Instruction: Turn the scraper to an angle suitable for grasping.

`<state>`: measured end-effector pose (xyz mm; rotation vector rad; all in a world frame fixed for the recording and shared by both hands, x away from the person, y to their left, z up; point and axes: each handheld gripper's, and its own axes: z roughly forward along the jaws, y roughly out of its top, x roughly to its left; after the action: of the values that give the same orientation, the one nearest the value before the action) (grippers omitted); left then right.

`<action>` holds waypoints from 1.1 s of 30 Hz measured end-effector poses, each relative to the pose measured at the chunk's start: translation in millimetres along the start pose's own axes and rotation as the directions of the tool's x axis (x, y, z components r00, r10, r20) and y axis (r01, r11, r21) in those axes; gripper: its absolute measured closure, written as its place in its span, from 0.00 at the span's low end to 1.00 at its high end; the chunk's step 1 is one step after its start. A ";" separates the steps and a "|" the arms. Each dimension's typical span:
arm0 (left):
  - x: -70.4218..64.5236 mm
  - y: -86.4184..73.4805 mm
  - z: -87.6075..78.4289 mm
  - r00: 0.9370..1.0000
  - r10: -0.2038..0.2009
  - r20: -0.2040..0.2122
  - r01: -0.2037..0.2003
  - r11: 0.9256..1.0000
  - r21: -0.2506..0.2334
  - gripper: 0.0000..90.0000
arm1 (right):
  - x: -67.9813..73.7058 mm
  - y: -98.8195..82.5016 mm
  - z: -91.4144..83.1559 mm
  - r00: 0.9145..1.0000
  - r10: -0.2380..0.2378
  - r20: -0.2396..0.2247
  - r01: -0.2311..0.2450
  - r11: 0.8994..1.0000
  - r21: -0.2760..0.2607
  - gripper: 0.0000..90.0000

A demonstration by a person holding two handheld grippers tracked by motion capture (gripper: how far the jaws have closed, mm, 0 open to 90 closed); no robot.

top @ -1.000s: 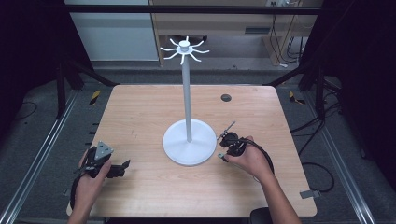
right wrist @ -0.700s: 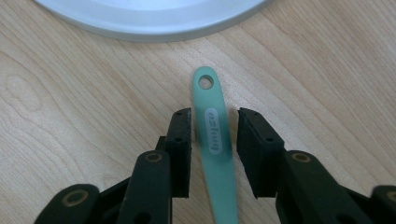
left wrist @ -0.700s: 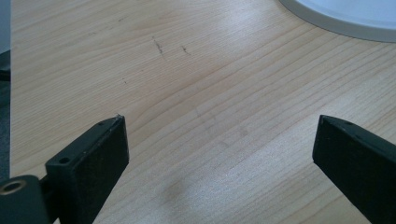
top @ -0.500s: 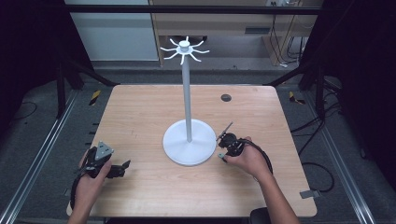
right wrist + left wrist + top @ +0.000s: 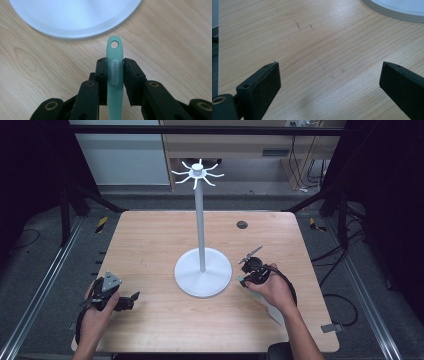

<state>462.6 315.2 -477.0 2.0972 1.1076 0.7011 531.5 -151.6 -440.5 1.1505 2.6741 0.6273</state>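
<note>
A white stand has a round base [image 5: 202,272], a tall pole [image 5: 200,220] and a ring of hooks [image 5: 197,172] on top. My right gripper [image 5: 246,278] is just right of the base, held in a hand. Its jaws have just been closing, and in the right gripper view they are shut [image 5: 115,65] on the mint-green handle [image 5: 114,51] of a utensil. The handle's hole end points at the base [image 5: 75,15]. A pale part of the utensil [image 5: 271,312] shows under the wrist. My left gripper [image 5: 131,299] rests at the front left, open [image 5: 329,75] over bare wood.
A small dark round insert [image 5: 242,225] sits in the wooden table [image 5: 150,245] at the back right. Cables trail off the right edge. Black frame rails run along both sides. The stand's base edge [image 5: 397,7] lies ahead of the left gripper.
The right hand has lifted slightly and shifted a little to the right beside the base, carrying the green utensil. The left hand has not moved.
</note>
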 end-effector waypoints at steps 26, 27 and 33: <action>0.2 -0.7 0.1 1.000 0.005 -0.005 -0.005 1.000 0.004 0.04 | -13.6 -14.4 -94.1 0.996 0.084 0.000 -0.077 0.917 -0.392 0.83; 0.4 -0.6 -0.2 1.000 0.004 -0.006 -0.004 1.000 0.003 0.04 | -13.4 -14.1 -98.8 0.997 0.083 0.001 -0.075 0.907 -0.414 0.83; 1.2 -1.0 -0.5 1.000 0.002 -0.008 -0.002 1.000 0.003 0.04 | -12.8 -16.1 -109.6 0.996 0.092 -0.007 -0.084 0.872 -0.482 0.83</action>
<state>462.3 316.8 -477.2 2.1003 1.1120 0.7094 496.0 -205.1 -349.3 1.1193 2.2575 1.2094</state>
